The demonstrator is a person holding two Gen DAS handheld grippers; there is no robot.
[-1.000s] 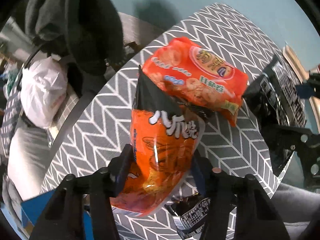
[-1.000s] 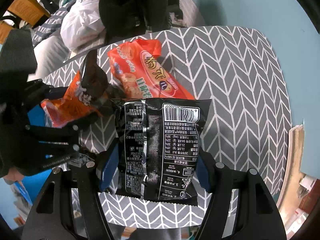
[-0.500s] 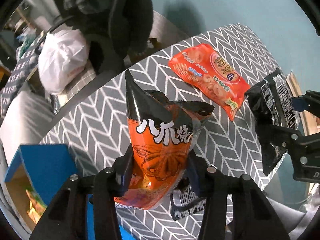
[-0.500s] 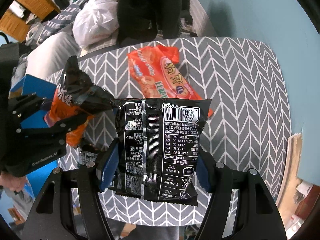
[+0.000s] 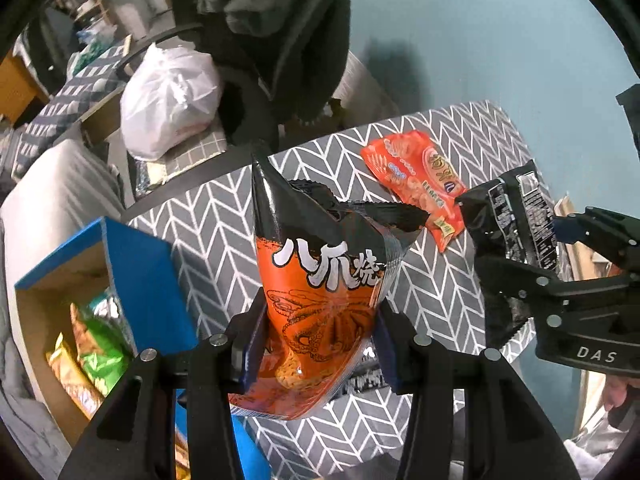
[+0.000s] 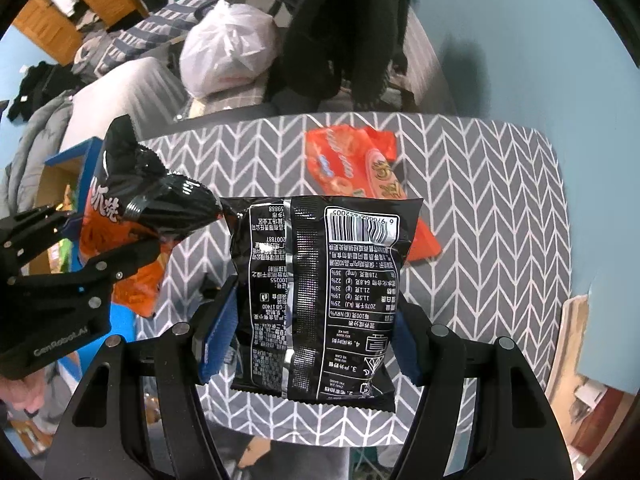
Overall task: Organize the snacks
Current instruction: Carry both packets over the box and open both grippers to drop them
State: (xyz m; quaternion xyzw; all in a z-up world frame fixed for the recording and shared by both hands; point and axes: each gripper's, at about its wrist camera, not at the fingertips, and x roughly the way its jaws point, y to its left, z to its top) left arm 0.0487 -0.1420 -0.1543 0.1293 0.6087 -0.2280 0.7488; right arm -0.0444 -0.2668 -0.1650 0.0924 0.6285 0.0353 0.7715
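Observation:
My left gripper [image 5: 320, 344] is shut on an orange and black octopus snack bag [image 5: 324, 280], held upright above the grey chevron table [image 5: 208, 220]. The right wrist view shows that bag [image 6: 104, 208] in the left gripper [image 6: 116, 232] at the left edge. My right gripper [image 6: 312, 328] is shut on a black snack bag [image 6: 320, 280], printed back facing the camera. From the left wrist, the right gripper [image 5: 520, 244] and its black bag [image 5: 516, 216] hang at the right. A red-orange biscuit packet [image 5: 416, 180] [image 6: 348, 160] lies flat on the table.
A blue box [image 5: 136, 264] with several snack bags inside stands off the table's left side. Another dark packet [image 5: 368, 376] lies on the table under the left gripper. Behind the table are a white plastic bag [image 5: 168, 100], hanging dark clothes [image 5: 280, 20] and a teal wall.
Both grippers have risen with their bags, so the table looks farther off. The left gripper has rolled and shifted toward the blue box, which has come into view.

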